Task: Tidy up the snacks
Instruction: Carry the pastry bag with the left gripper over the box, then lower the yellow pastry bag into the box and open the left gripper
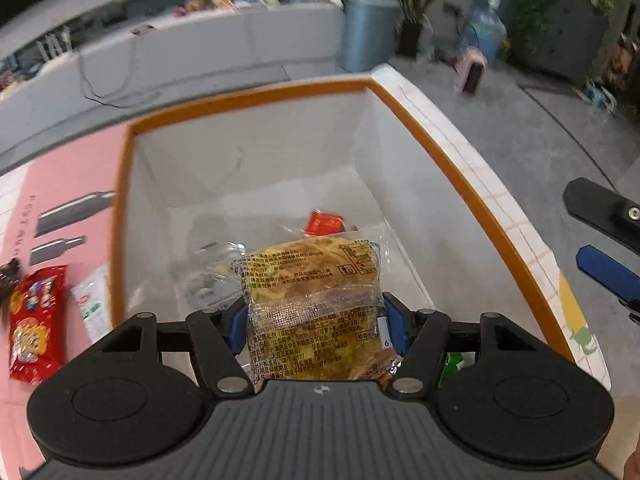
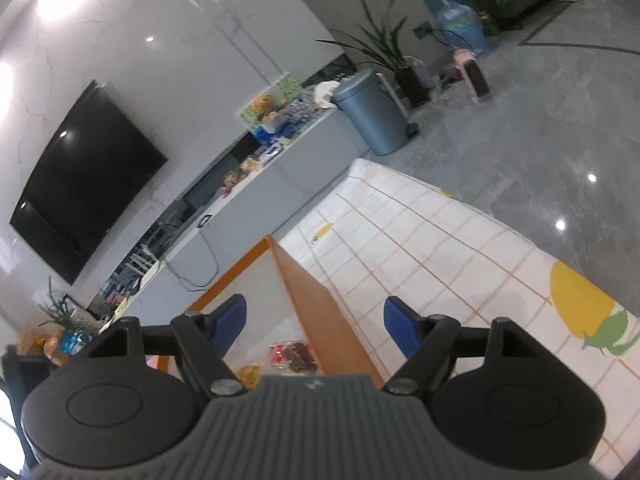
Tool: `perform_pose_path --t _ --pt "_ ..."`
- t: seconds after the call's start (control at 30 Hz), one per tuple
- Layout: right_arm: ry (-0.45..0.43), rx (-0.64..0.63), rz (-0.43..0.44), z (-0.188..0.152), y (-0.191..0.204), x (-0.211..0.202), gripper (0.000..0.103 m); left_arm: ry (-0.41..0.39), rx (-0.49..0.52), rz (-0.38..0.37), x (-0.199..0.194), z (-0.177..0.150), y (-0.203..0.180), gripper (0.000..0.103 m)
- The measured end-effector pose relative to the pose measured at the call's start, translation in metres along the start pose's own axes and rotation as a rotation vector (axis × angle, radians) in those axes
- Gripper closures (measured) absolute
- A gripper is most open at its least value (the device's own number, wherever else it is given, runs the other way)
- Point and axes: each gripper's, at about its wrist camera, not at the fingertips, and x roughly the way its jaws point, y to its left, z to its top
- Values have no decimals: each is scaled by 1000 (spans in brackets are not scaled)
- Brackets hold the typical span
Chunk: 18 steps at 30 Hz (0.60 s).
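The left gripper pinches a clear snack packet between its blue pads, over the white box with orange rim. The packet carries small black Chinese print, too fine to read. The right gripper stands spread and empty above the box's right edge

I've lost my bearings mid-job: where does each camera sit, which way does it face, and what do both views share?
Left wrist: sits on the left gripper, tilted down into the white bin; its blue pads clamp a clear snack pack; the right gripper's fingers show at the right edge.
Right wrist: sits on the right gripper, open and empty, facing across the bin's corner toward the TV wall.
Shared: the orange-rimmed bin, the blue trash can, the plant.
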Motion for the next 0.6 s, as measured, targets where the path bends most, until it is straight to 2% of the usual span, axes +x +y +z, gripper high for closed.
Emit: perform_pose_path --t 0.1,0.3,0.47,0.6 --pt "-9 29 -15 1 -5 -1 28 33 17 0 11 4 -2 27" --pt "-9 33 -34 1 -6 -1 28 55 22 15 14 1 -4 17" --pt "-1 3 -56 -2 2 2 28 -17 11 -36 -7 -1 -2 5" --pt "1 -4 -62 -3 4 0 28 -58 39 -39 -24 -4 -2 4"
